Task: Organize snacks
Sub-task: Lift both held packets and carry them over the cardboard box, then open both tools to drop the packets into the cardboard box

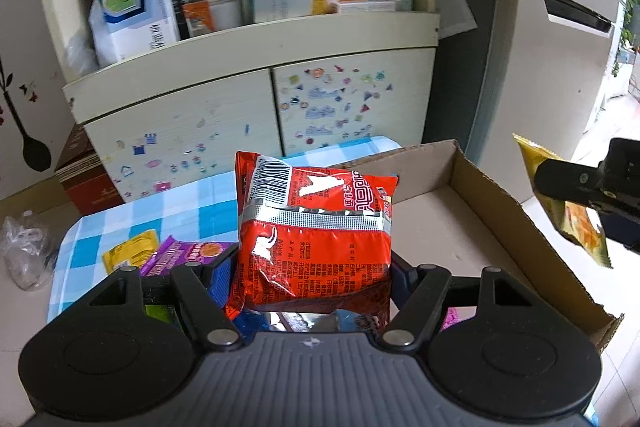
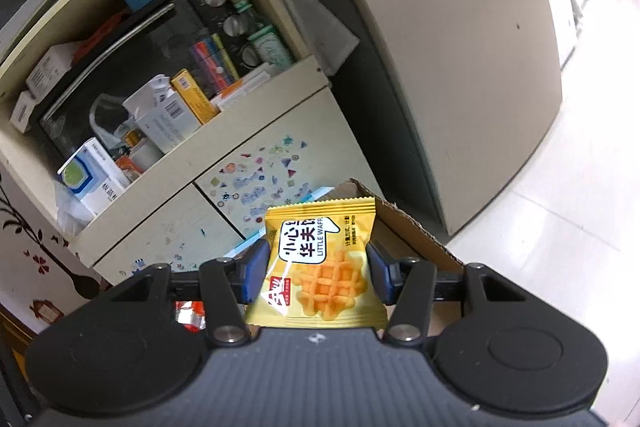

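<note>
My left gripper (image 1: 310, 279) is shut on a red snack packet (image 1: 316, 227), held upright above the checked tablecloth with the cardboard box (image 1: 492, 195) just to its right. In the right wrist view my right gripper (image 2: 318, 273) is shut on a yellow waffle packet (image 2: 320, 263), its blue pads pressing both sides. That same yellow packet (image 1: 568, 207) and the right gripper's black body show at the far right of the left wrist view, beyond the box's right wall. A corner of the cardboard box (image 2: 404, 223) lies under the waffle packet.
A yellow packet (image 1: 130, 253) and a purple packet (image 1: 180, 255) lie on the blue checked cloth (image 1: 180, 195). A cream cabinet (image 1: 248, 99) with a cluttered shelf stands behind. A red-brown carton (image 1: 86, 175) sits left. A grey refrigerator (image 2: 460, 67) stands right, beside pale floor.
</note>
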The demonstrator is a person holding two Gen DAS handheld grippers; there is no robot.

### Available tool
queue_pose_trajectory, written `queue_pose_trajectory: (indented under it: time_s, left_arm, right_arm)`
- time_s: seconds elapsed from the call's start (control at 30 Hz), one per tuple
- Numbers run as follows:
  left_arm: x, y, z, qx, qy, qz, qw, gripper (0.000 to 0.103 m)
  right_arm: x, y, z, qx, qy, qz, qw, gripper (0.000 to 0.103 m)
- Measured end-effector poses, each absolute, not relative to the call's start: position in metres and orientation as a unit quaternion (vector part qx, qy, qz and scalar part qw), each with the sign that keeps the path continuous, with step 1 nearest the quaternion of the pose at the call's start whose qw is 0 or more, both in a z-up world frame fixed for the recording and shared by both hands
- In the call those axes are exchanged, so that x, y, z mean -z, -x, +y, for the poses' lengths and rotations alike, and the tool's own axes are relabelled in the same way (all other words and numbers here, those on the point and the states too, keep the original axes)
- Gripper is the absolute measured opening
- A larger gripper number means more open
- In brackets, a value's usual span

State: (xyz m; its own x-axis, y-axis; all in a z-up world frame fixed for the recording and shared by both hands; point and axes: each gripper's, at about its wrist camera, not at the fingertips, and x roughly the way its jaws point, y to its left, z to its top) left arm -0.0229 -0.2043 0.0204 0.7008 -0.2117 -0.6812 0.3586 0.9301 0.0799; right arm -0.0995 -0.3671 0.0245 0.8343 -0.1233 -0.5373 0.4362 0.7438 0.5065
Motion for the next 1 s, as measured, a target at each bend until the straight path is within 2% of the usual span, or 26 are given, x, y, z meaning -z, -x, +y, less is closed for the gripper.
queue_pose_trajectory:
  time_s: [0.53, 0.57, 0.6, 0.63, 0.7, 1.0]
  left_arm:
    - [-0.008, 0.017, -0.234, 0.176, -0.133, 0.361, 0.906, 0.077]
    - [-0.007, 0.017, -0.235, 0.177, -0.136, 0.361, 0.906, 0.081]
    - [-0.007, 0.017, -0.237, 0.178, -0.140, 0.361, 0.905, 0.087]
    - [-0.007, 0.018, -0.238, 0.177, -0.144, 0.360, 0.905, 0.090]
    - [-0.008, 0.022, -0.239, 0.173, -0.153, 0.347, 0.909, 0.093]
    - [-0.023, 0.015, -0.218, 0.179, -0.133, 0.348, 0.910, 0.098]
  right_arm:
    - [-0.021, 0.096, -0.371, 0.174, -0.337, 0.247, 0.892, 0.056]
    - [-0.021, 0.096, -0.372, 0.174, -0.338, 0.246, 0.891, 0.056]
    - [-0.021, 0.096, -0.372, 0.174, -0.339, 0.246, 0.891, 0.061]
    - [-0.021, 0.097, -0.372, 0.176, -0.340, 0.244, 0.891, 0.069]
    - [-0.021, 0.098, -0.371, 0.179, -0.341, 0.241, 0.891, 0.074]
    - [-0.022, 0.096, -0.369, 0.166, -0.340, 0.235, 0.895, 0.074]
